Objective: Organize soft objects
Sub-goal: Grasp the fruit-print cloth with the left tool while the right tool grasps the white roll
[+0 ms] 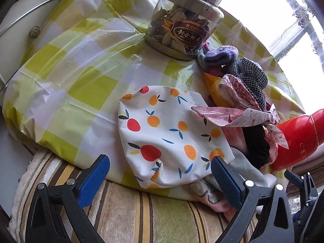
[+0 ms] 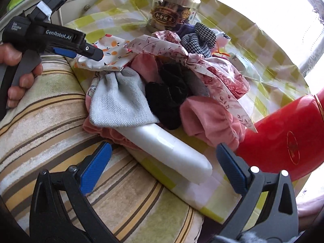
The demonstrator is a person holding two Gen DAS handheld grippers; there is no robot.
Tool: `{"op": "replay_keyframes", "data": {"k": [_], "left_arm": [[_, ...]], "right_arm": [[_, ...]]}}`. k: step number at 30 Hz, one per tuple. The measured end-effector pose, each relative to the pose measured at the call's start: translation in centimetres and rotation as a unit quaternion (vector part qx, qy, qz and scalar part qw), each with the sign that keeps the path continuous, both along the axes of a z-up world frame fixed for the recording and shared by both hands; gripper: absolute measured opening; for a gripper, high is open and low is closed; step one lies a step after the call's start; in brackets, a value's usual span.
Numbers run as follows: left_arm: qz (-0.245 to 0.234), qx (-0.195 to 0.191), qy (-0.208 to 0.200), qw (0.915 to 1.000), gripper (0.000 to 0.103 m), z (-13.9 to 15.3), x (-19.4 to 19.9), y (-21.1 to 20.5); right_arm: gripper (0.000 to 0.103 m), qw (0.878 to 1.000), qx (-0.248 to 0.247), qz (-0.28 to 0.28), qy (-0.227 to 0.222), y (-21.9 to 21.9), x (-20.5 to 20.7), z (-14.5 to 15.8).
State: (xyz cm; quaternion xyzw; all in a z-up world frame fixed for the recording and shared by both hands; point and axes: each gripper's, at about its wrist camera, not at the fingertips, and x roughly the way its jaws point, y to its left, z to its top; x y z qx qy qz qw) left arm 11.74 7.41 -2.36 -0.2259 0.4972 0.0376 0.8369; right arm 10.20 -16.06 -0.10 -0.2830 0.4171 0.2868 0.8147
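Observation:
A pile of soft things lies on the round table: a white fruit-print cloth (image 1: 162, 129), also in the right wrist view (image 2: 109, 50), a pink patterned scarf (image 2: 202, 64), a checked cloth (image 2: 198, 38), a black velvet scrunchie (image 2: 170, 95), a grey herringbone cloth (image 2: 119, 101), pink fabric (image 2: 208, 119) and a purple knit piece (image 1: 220, 54). My left gripper (image 1: 160, 174) is open, its jaws either side of the fruit-print cloth's near edge. My right gripper (image 2: 164, 162) is open around the near end of a white plastic roll (image 2: 172, 147).
A glass jar (image 1: 182, 24) with a metal lid stands at the back of the yellow checked tablecloth (image 1: 81, 64). A red container (image 2: 287, 133) sits on the right. A striped cushion (image 2: 60, 133) lies below the table edge. A white cabinet (image 1: 30, 16) stands behind left.

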Motion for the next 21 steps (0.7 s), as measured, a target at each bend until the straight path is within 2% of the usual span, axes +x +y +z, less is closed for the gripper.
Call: {"op": "replay_keyframes", "data": {"k": [2,5,7,8,9,11,13,16,21], "left_arm": [[-0.001,-0.002,0.006,1.0000,0.101,-0.5,0.7,-0.1],[-0.008,0.005,0.007,0.9999,0.089,-0.8,1.4,-0.4],[-0.016,0.010,0.003,0.9998,0.073,-0.7,1.6,-0.8],[-0.019,0.011,0.000,0.9998,0.068,-0.7,1.7,-0.9],[-0.021,0.012,-0.003,0.9997,0.056,-0.7,1.7,-1.1],[-0.024,0.009,-0.009,0.9996,0.042,-0.8,1.6,-1.2],[-0.027,0.001,-0.021,0.9994,0.029,-0.8,1.4,-1.2],[-0.032,-0.006,-0.041,0.9986,0.021,-0.3,0.9,-1.3],[-0.031,-0.004,-0.078,0.9965,0.016,0.8,-0.1,-1.5]], "right_arm": [[0.103,1.000,-0.001,0.014,0.008,0.0,0.7,-0.5],[0.093,0.999,0.004,0.027,0.034,-0.1,1.7,-1.3],[0.081,0.998,0.005,0.032,0.045,0.2,2.0,-1.7],[0.077,0.998,0.007,0.034,0.053,0.2,2.2,-2.0],[0.074,0.998,0.007,0.032,0.055,0.3,2.2,-2.4],[0.069,0.998,0.009,0.031,0.052,0.3,2.0,-2.5],[0.054,0.997,0.025,0.027,0.060,-0.2,1.8,-2.3],[0.045,0.996,0.044,0.011,0.073,-1.0,1.8,-2.0],[0.044,0.995,0.065,-0.017,0.069,-2.5,0.6,-1.3]]}}
